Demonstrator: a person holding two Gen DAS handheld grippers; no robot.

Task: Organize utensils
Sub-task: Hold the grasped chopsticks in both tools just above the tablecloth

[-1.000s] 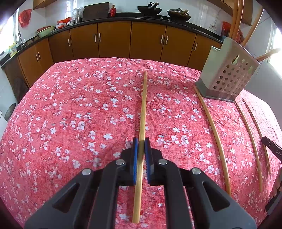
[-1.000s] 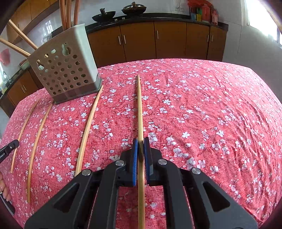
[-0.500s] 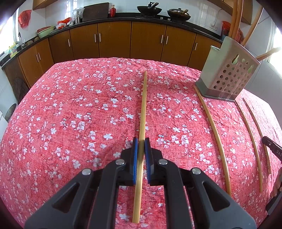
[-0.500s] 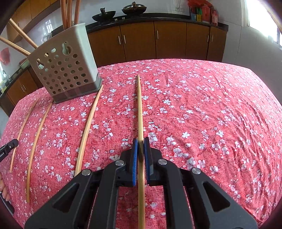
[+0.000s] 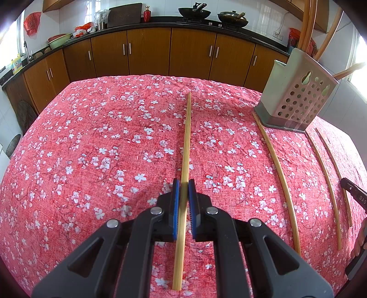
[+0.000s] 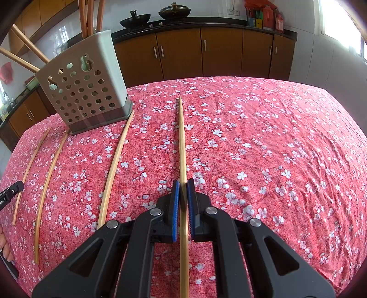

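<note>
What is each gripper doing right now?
Left gripper: shut on a long bamboo chopstick.
Right gripper: shut on another long bamboo chopstick.

Nothing visible has changed; both tongs' views match the earlier ones.

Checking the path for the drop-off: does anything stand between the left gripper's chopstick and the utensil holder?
Nothing raised shows. The held chopstick, clamped in the left gripper, has only tablecloth and one loose chopstick lying flat between it and the utensil holder, whose top already holds leaning sticks.

Probably a home kitchen: wooden cabinets, woks on a dark counter.
</note>
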